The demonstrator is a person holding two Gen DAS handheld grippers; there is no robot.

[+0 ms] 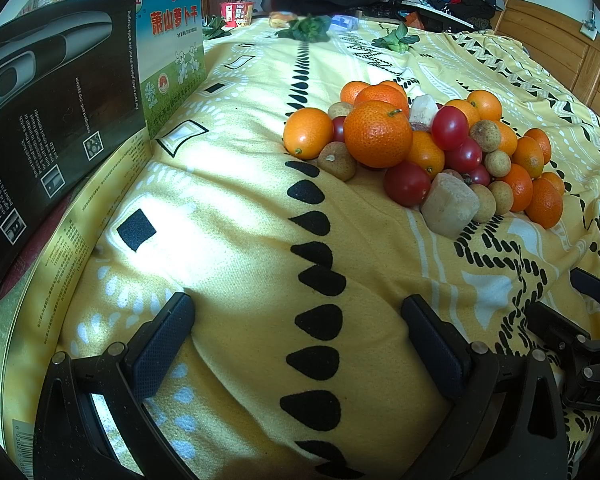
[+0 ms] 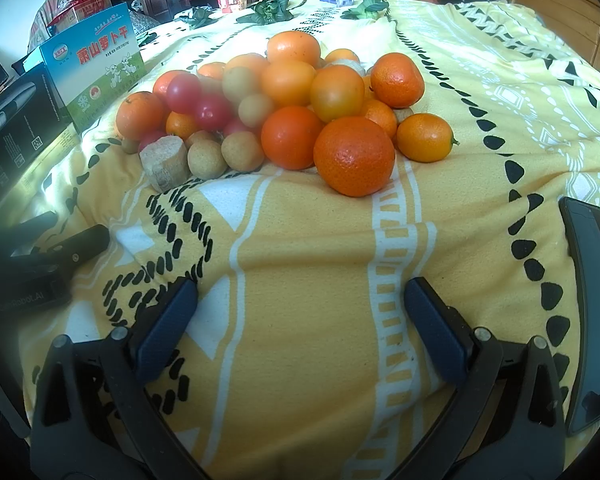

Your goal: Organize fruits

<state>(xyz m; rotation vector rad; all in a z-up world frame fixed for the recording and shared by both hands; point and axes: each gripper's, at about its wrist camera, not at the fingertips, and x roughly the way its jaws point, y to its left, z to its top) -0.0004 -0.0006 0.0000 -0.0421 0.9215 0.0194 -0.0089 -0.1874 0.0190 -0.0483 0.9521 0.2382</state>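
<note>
Both the left gripper [image 1: 298,320] and the right gripper [image 2: 300,306] hang with jaws spread and empty short of the mixed fruit pile [image 2: 284,112] heaped unsorted on the yellow blanket [image 2: 320,320], probably poised to begin picking, with the 2 boxes [image 1: 100,80] beside it.

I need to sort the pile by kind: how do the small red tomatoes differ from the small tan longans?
The glossy red cherry tomatoes have smooth, shiny skin; the round tan longans look matte and speckled. The tomatoes look somewhat larger than most longans. The tomatoes sit mostly in the pile's middle, while longans are scattered along its near edge. Both are small, roundish, mixed among the oranges, and untouched by either tool.
</note>
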